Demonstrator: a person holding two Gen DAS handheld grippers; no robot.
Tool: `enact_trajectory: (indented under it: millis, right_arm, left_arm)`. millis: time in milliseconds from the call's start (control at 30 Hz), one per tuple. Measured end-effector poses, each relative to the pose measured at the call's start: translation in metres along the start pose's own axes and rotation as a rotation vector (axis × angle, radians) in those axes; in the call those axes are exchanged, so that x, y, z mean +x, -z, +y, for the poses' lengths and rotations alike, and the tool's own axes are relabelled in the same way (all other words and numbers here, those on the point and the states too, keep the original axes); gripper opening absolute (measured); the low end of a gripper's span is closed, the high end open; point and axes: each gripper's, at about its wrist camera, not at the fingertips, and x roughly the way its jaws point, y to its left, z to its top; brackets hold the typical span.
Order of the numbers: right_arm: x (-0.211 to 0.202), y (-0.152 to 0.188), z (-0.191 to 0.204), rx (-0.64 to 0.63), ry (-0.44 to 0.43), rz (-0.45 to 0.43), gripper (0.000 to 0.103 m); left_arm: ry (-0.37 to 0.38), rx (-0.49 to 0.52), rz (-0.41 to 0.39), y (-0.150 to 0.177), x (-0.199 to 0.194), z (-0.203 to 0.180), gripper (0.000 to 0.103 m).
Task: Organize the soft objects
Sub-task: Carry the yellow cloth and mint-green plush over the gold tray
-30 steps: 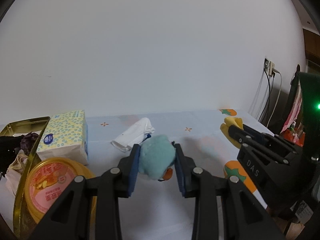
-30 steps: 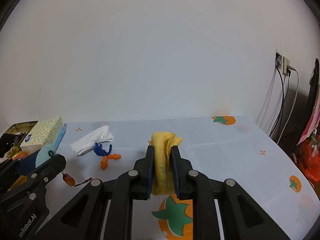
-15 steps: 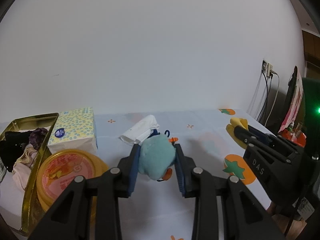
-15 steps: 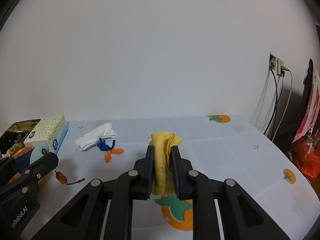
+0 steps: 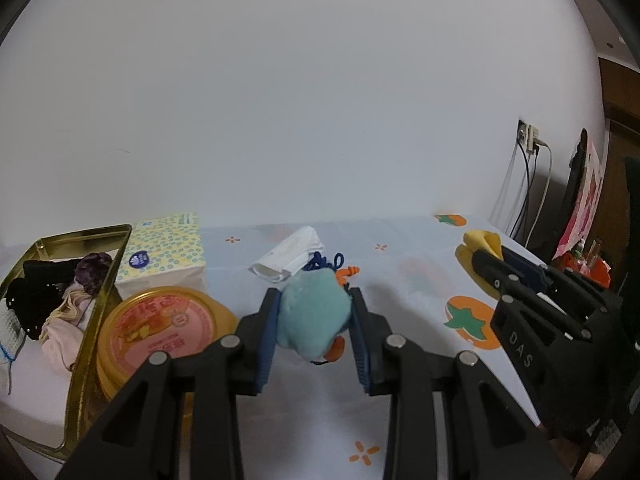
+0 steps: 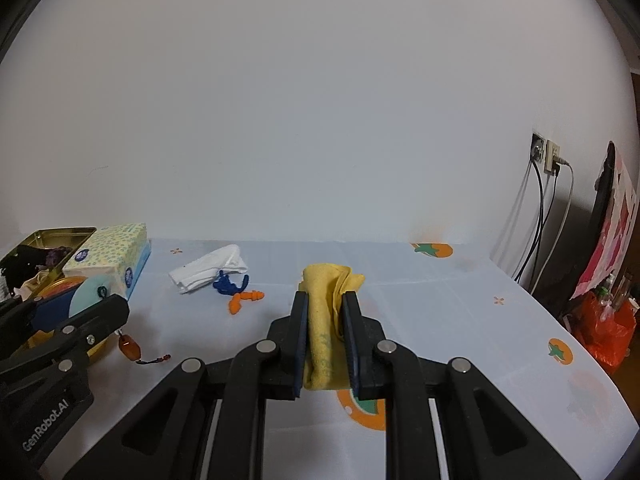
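My left gripper (image 5: pixel 314 300) is shut on a small teal plush toy (image 5: pixel 312 316) with an orange tag, held above the table. The right gripper (image 6: pixel 324 300) is shut on a folded yellow cloth (image 6: pixel 326 312), also lifted; the left wrist view shows that cloth (image 5: pixel 482 246) at the right. A gold tin (image 5: pixel 96 312) at the left holds dark, purple and pink soft items. On the table lie a folded white cloth (image 6: pixel 208 268), a blue cord (image 6: pixel 226 284) and orange earplugs (image 6: pixel 242 300).
A patterned tissue pack (image 5: pixel 164 254) and a round yellow tub with a pink lid (image 5: pixel 160 320) stand beside the tin. The tablecloth (image 6: pixel 460 312) has orange fruit prints. Wall sockets with cables (image 6: pixel 544 156) and a red bag (image 6: pixel 608 328) are at the right.
Both grippers have drawn back from the wall with their loads, so more of the table shows. The tin, tub and tissue pack have shifted right in the left wrist view.
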Motion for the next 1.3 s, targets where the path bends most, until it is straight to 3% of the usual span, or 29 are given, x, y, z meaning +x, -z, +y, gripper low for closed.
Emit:
enact_trajectory:
  millis: [867, 1300]
  right_arm:
    - [-0.039, 0.006, 0.046, 0.066, -0.089, 0.028, 0.019]
    - [-0.044, -0.01, 0.093, 0.096, -0.198, 0.026, 0.019]
  left_arm:
    - [0.006, 0.022, -0.021, 0.008, -0.038, 0.032, 0.032]
    - [-0.038, -0.029, -0.073, -0.006, -0.06, 0.085, 0.032]
